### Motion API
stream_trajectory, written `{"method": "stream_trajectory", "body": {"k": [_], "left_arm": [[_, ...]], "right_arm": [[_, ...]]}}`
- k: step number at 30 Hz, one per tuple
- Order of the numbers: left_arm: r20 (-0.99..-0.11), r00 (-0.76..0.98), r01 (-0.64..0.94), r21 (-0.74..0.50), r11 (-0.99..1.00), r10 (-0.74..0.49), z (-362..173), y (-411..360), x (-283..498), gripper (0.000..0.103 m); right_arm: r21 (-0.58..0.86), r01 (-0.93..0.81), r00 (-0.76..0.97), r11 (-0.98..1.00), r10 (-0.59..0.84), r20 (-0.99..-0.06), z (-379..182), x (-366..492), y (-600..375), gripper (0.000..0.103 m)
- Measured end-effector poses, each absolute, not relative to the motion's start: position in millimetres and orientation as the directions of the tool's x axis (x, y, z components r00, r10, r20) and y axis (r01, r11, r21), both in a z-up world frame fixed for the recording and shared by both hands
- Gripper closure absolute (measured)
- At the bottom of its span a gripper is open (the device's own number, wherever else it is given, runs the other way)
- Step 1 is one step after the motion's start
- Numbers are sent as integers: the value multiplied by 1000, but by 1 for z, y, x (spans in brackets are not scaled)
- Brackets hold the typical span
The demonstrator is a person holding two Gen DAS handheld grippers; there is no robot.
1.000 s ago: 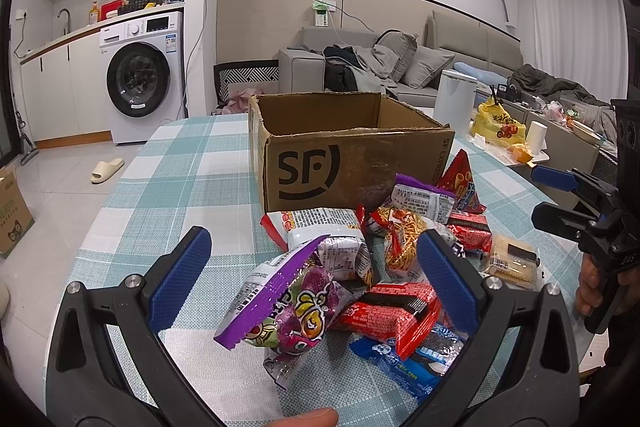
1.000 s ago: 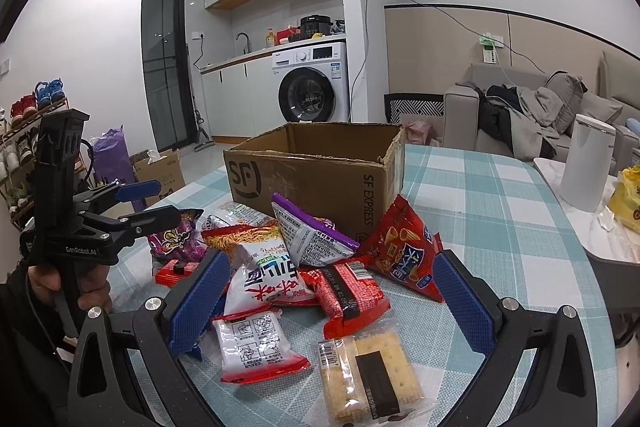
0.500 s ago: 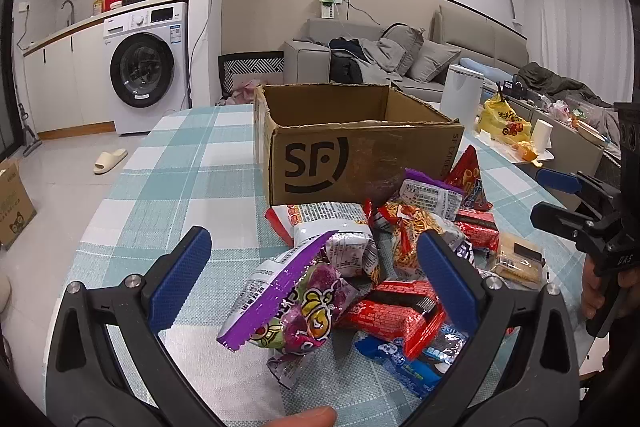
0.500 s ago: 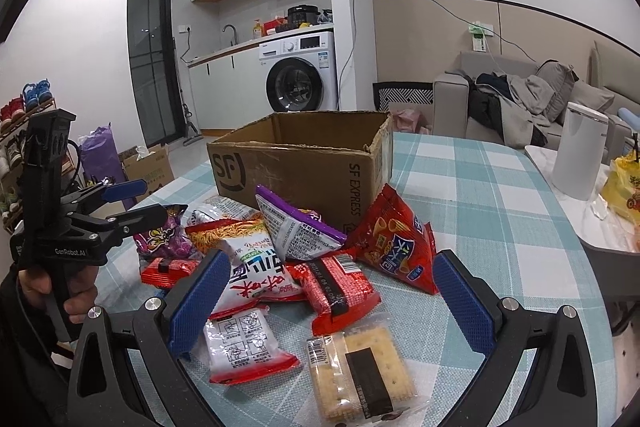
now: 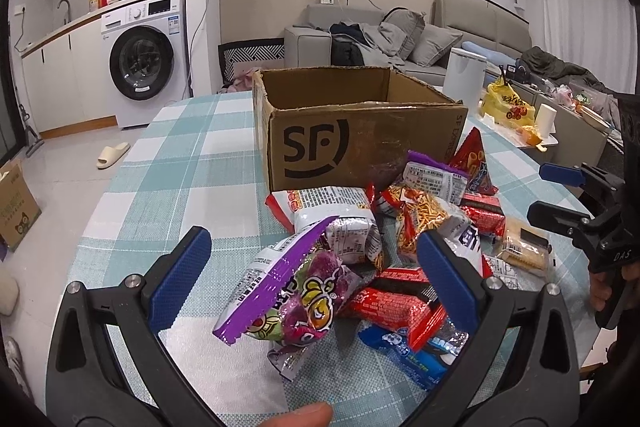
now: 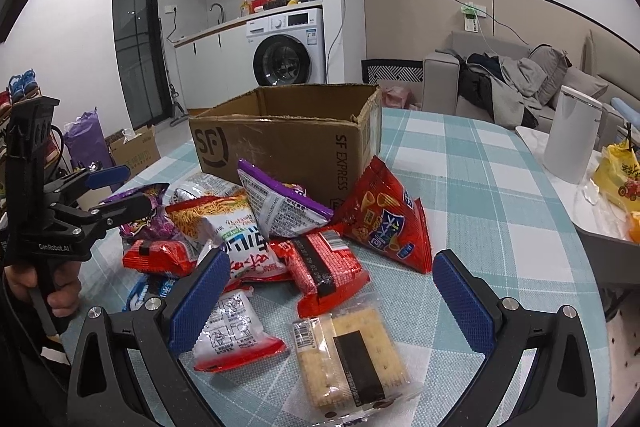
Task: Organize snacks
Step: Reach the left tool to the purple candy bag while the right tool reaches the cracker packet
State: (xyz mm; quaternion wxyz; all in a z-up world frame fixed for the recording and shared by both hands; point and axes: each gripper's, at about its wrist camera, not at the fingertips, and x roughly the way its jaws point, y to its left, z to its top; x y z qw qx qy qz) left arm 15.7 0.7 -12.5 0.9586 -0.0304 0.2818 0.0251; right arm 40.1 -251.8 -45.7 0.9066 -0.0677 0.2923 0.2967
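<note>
Two views. Left wrist: left gripper [image 5: 312,267] spread wide, empty, over purple foil snack bag [image 5: 296,299] in front of brown cardboard SF box [image 5: 360,147]. Right wrist: right gripper [image 6: 328,299] released, above clear-wrapped cracker pack [image 6: 348,355], also before the box.

on a table under a teal-and-white checked tablecloth [image 6: 480,195], an open brown cardboard box [image 6: 288,143] stands behind a heap of snack packets. a red triangular crisp bag [image 6: 384,223] leans by its corner. nearest lies a clear-wrapped cracker pack [image 6: 348,355], between the right gripper [image 6: 328,291]'s wide-apart blue pads. the left gripper [image 6: 112,191], hand-held, hovers at the left, spread apart.
</note>
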Motion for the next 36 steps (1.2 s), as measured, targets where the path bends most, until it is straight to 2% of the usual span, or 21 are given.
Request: {"method": "stream_trajectory", "body": {"k": [9, 13, 19, 25, 33, 36], "left_arm": [[-580, 814, -75, -49, 996, 32, -14, 6, 22, 1], [-600, 800, -79, -54, 995, 31, -17, 8, 25, 1], [-636, 771, -96, -90, 991, 17, -23, 17, 31, 2], [-664, 747, -76, -129, 989, -29, -32, 20, 35, 7], [-693, 719, -91, -151, 984, -40, -42, 25, 40, 21], [-697, 715, -84, -168, 982, -58, -44, 26, 42, 29]], "right_arm": [[22, -532, 629, 846, 412, -659, -58, 50, -255, 0], [55, -496, 597, 867, 386, -703, -66, 58, -261, 0], [64, -485, 576, 872, 374, -726, -73, 61, -266, 0], [77, -492, 538, 867, 373, -756, -83, 57, -266, 0], [87, -522, 495, 848, 384, -779, -88, 52, -266, 1], [81, -520, 488, 850, 374, -789, -90, 51, -266, 2]]}}
